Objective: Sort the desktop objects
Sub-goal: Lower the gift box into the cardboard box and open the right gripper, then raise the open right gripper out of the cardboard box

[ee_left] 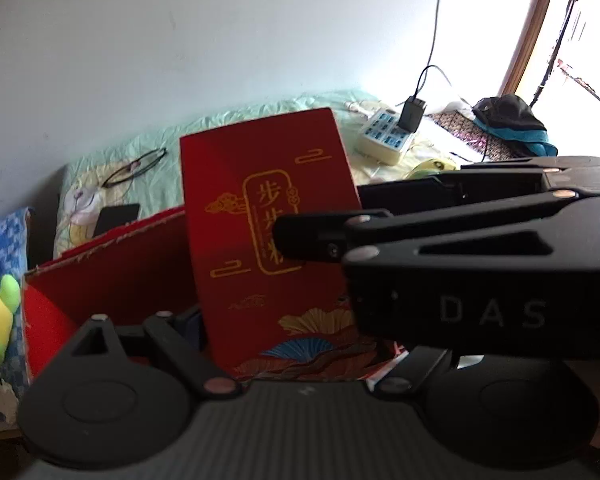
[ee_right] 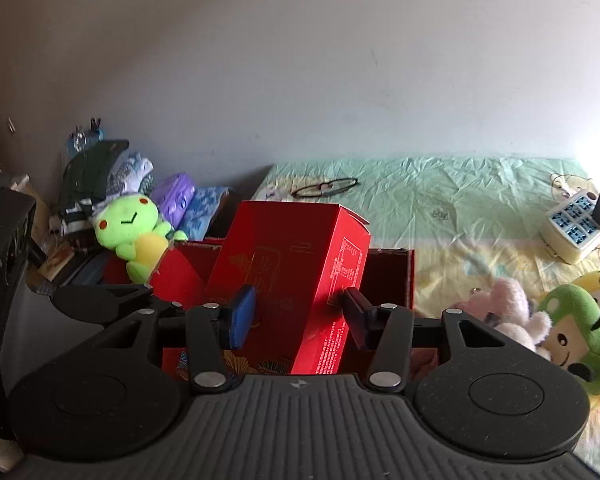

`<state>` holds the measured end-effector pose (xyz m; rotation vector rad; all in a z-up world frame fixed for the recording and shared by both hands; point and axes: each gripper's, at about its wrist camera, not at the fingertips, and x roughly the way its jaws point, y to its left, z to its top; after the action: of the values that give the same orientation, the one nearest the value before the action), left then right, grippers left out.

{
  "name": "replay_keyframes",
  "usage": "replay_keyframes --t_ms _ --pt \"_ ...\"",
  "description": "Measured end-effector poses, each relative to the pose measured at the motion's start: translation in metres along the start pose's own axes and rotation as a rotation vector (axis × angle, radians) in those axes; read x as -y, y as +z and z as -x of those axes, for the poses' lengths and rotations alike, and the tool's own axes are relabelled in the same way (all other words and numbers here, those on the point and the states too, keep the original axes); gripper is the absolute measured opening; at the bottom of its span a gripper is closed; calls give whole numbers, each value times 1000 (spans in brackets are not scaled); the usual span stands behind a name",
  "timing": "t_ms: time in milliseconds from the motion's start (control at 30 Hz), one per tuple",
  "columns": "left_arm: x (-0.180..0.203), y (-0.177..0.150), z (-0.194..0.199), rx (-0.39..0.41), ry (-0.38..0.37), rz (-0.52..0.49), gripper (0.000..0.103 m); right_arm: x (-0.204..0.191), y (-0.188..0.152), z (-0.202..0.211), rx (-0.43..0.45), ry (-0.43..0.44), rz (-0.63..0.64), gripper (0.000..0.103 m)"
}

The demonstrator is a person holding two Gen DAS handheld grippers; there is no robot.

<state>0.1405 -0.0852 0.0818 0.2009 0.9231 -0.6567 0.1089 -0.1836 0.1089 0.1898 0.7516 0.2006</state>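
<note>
A tall red box with gold lettering (ee_right: pixel 296 280) stands tilted inside an open red carton (ee_right: pixel 392 280). It also shows in the left wrist view (ee_left: pixel 272 236), with the carton wall (ee_left: pixel 112 272) to its left. My right gripper (ee_right: pixel 300 316) has its jaws on both sides of the red box, the blue pad (ee_right: pixel 242 316) on its left face. In the left wrist view the right gripper (ee_left: pixel 300 236) crosses in from the right onto the box. My left gripper's own fingertips are hidden behind the box and the right gripper.
Glasses (ee_right: pixel 326 188) lie on the green sheet (ee_right: pixel 440 200) behind the carton. A power strip with a charger (ee_right: pixel 572 228) is at the right. Plush toys (ee_right: pixel 572 332) lie right of the carton, a green frog plush (ee_right: pixel 134 232) left. A phone (ee_left: pixel 116 218) lies beyond the carton.
</note>
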Motion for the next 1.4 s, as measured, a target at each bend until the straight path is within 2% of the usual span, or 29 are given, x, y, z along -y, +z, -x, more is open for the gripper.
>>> replay_keyframes --t_ms 267,467,633,767,933,1033,1100,1167,1400 --pt "-56 -2 -63 -192 -67 92 87 -17 -2 -76 -209 -69 -34 53" --pt "-64 -6 -108 -358 -110 123 87 0 -9 -116 -350 -67 -106 55" --pt "-70 -5 -126 -425 -142 162 87 6 -8 -130 -410 -48 -118 58" --pt "-77 -3 -139 -488 -197 204 88 12 -6 -134 -419 -45 -140 55" --pt "-84 -4 -148 -525 -251 258 88 17 -4 -127 -374 -24 -196 55" --pt "-85 -3 -151 -525 -250 263 88 17 0 -108 -267 -14 -217 56" --pt "-84 -3 -154 -534 -256 266 88 18 3 -95 -204 -25 -227 54" --pt "-82 -3 -155 -537 -259 263 88 22 2 -82 -155 -26 -251 57" --pt "-65 1 -166 -570 -265 278 88 44 -5 -35 20 -2 -408 57"
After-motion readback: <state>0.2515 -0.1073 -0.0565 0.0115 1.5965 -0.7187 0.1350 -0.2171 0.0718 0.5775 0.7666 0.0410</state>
